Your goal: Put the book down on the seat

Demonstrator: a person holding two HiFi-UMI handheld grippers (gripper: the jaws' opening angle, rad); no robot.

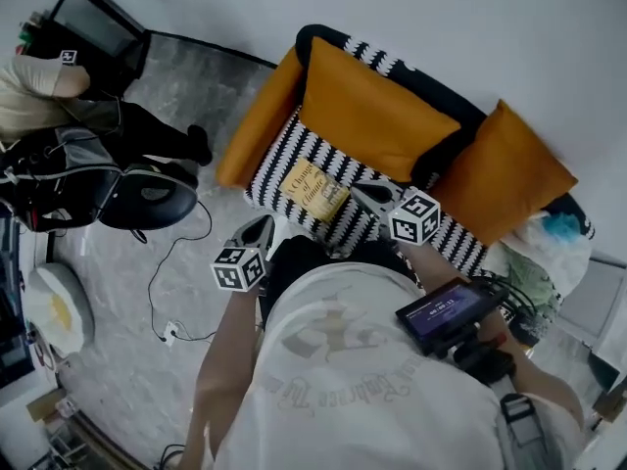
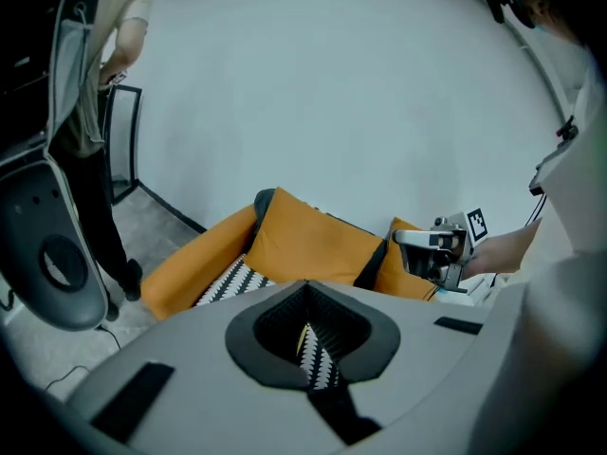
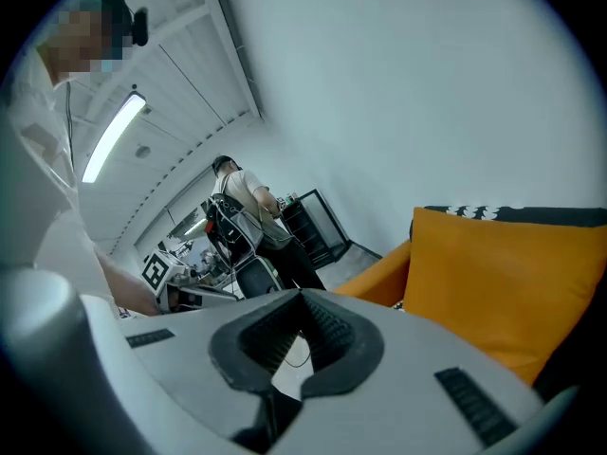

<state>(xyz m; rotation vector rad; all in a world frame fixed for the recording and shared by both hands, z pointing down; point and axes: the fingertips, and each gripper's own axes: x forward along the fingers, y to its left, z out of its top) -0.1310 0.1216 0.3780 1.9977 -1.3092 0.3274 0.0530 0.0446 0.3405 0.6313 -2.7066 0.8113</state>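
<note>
A yellow book (image 1: 312,190) lies flat on the black-and-white striped seat (image 1: 277,161) of a sofa with orange cushions (image 1: 372,114). Neither gripper touches it. My left gripper (image 1: 258,231) hangs in front of the seat's near edge, its jaws shut and empty. My right gripper (image 1: 370,196) hovers just right of the book, also shut and empty. In the left gripper view the shut jaws (image 2: 305,288) point at the sofa (image 2: 313,240), with the right gripper (image 2: 429,248) at the right. The right gripper view has its shut jaws (image 3: 302,301) beside an orange cushion (image 3: 503,278).
A black office chair (image 1: 147,196) and a person (image 1: 59,96) are on the left, near a black cabinet (image 1: 93,29). A cable (image 1: 167,292) trails over the grey floor. A white bag (image 1: 549,248) sits off the sofa's right end. A white wall stands behind the sofa.
</note>
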